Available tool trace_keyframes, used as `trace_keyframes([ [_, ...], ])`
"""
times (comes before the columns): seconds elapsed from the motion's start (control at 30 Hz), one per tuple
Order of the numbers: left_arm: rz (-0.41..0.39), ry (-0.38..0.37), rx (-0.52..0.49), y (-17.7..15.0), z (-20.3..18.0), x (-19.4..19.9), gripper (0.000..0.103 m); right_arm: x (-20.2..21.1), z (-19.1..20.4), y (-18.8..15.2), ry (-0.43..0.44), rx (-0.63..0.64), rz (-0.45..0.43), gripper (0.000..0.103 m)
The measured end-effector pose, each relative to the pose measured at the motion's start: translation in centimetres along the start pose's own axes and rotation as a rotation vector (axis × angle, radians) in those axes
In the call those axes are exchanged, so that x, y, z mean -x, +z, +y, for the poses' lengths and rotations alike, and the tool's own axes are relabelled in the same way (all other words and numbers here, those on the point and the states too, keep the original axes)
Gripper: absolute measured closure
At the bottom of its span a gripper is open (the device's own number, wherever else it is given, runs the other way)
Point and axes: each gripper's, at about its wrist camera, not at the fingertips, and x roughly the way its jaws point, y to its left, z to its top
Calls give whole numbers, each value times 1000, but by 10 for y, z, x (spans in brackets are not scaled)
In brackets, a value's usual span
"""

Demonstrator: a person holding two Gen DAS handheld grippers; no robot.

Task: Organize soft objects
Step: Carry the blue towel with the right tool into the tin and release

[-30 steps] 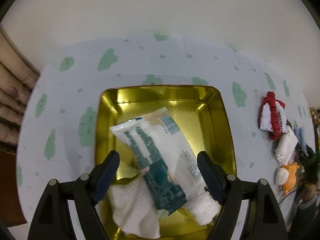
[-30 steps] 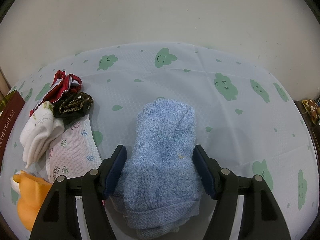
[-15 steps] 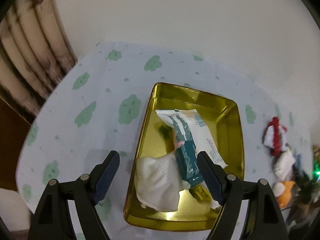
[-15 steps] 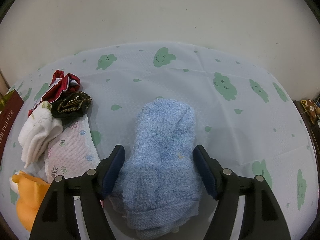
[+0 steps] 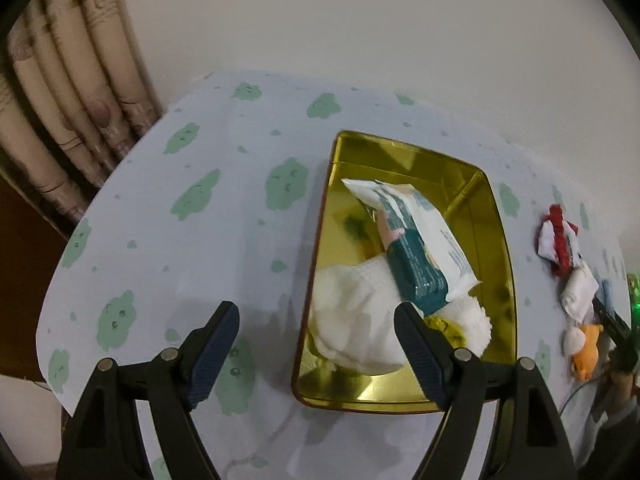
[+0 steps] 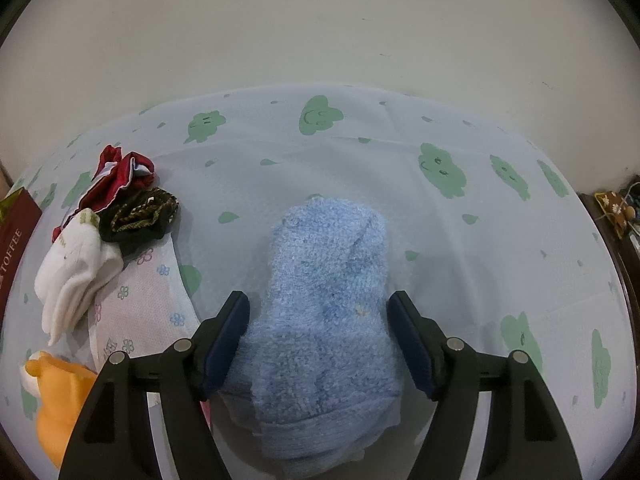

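Observation:
In the left wrist view a gold tin tray (image 5: 492,248) holds a white-and-teal wipes pack (image 5: 416,240) lying on white cloths (image 5: 352,312). My left gripper (image 5: 320,344) is open and empty, raised above the tray's near left edge. In the right wrist view a fluffy blue towel (image 6: 328,300) lies between the open jaws of my right gripper (image 6: 320,332); the fingers stand either side of it, the left pad close to it. Left of it lie a white floral cloth (image 6: 136,300), white sock (image 6: 76,272), dark scrunchie (image 6: 136,216), red cloth (image 6: 116,176) and orange plush (image 6: 56,400).
A tablecloth with green cloud prints (image 5: 200,200) covers the table. A curtain (image 5: 60,100) hangs at the far left. Red cloth (image 5: 560,240), white sock (image 5: 578,292) and orange plush (image 5: 586,352) lie right of the tray. A maroon toffee box (image 6: 12,236) sits at the left edge.
My left gripper has lifted and drawn back to the left, away from the tray, leaving the wipes pack inside. My right gripper has barely moved around the blue towel.

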Motion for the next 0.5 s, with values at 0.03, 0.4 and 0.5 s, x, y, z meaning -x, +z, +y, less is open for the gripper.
trace_keyframes([
  [0.03, -31, 9, 18, -2, 1, 4, 21, 0, 1, 0, -6, -3, 2, 36],
  [0.4, -61, 55, 226, -22, 48, -5, 21, 25, 15, 10, -75, -23, 2, 66],
  [0.5, -85, 80, 229, -27, 62, 2, 21, 43, 23, 15, -58, -20, -26, 66],
])
